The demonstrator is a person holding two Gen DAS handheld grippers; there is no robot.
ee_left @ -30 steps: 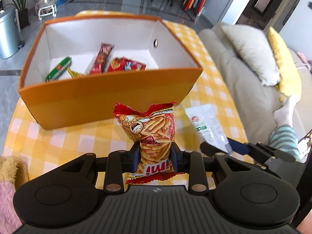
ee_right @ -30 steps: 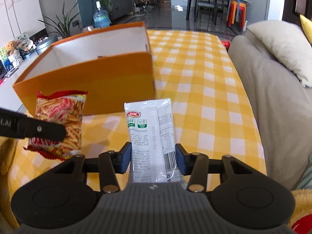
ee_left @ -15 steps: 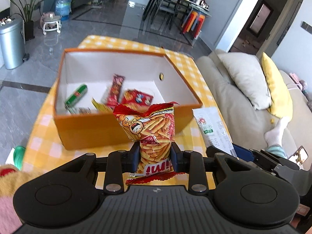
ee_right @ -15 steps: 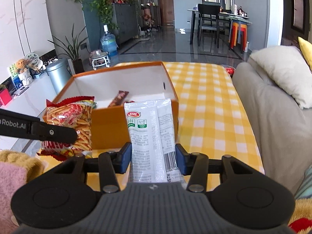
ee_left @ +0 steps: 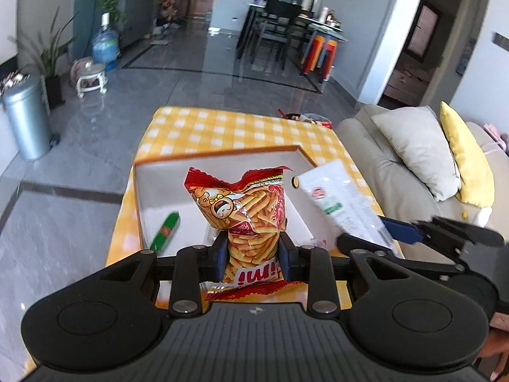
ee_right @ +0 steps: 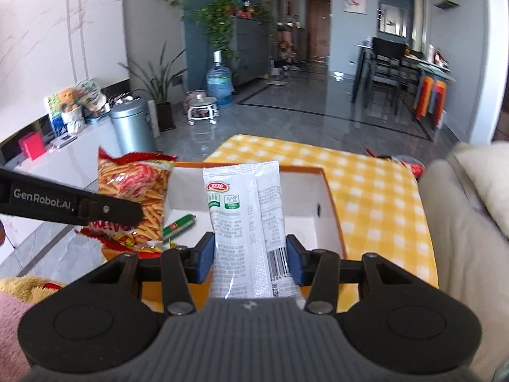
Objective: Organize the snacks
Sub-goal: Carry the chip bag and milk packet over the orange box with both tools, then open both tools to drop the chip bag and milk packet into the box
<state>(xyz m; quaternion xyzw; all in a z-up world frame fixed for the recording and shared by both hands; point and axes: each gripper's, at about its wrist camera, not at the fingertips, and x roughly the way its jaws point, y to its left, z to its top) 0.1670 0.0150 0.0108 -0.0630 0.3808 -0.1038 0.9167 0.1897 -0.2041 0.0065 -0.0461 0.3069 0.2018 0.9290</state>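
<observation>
My left gripper [ee_left: 253, 256] is shut on a red bag of stick snacks [ee_left: 246, 210], held upright above the orange box [ee_left: 222, 156]. My right gripper [ee_right: 249, 259] is shut on a white snack packet [ee_right: 245, 210], also held over the box [ee_right: 332, 203]. In the left wrist view the white packet [ee_left: 340, 203] and the right gripper [ee_left: 375, 238] hang to the right of the red bag. In the right wrist view the red bag [ee_right: 133, 191] and a left finger [ee_right: 105, 208] are at the left. A green sausage stick [ee_left: 165, 230] lies on the box's white floor.
The box stands on a yellow checked tablecloth [ee_right: 375, 197]. A beige sofa with a grey pillow [ee_left: 413, 146] and a yellow pillow [ee_left: 467, 159] runs along the right. A plush toy [ee_right: 28, 286] lies at the near left. A metal bin [ee_left: 27, 117] stands on the floor.
Both grippers rose and moved forward with their packets, from in front of the box's near wall to above its open top. The view now looks down into the box.
</observation>
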